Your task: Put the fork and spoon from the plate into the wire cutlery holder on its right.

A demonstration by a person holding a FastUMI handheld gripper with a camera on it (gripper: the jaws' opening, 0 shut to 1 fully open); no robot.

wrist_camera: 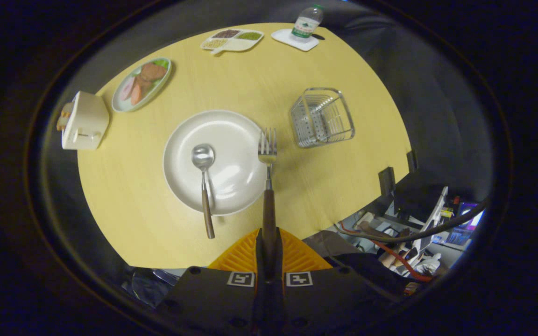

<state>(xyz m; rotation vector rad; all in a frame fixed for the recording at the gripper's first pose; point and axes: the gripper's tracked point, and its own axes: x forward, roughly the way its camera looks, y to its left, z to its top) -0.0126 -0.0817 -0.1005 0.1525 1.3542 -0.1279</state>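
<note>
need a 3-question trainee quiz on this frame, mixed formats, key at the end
1. True or false: the jaws of the gripper are shut on the brown handle of the silver metal fork.
2. Where does the silver spoon with the brown handle lie?
A. in the wire holder
B. with its bowl on the round white plate
C. beside the white toaster
3. Fill in: the square wire cutlery holder on the pale wooden table holds ____ utensils.

Key: 1 true; 2 B; 3 no (it is empty).
</note>
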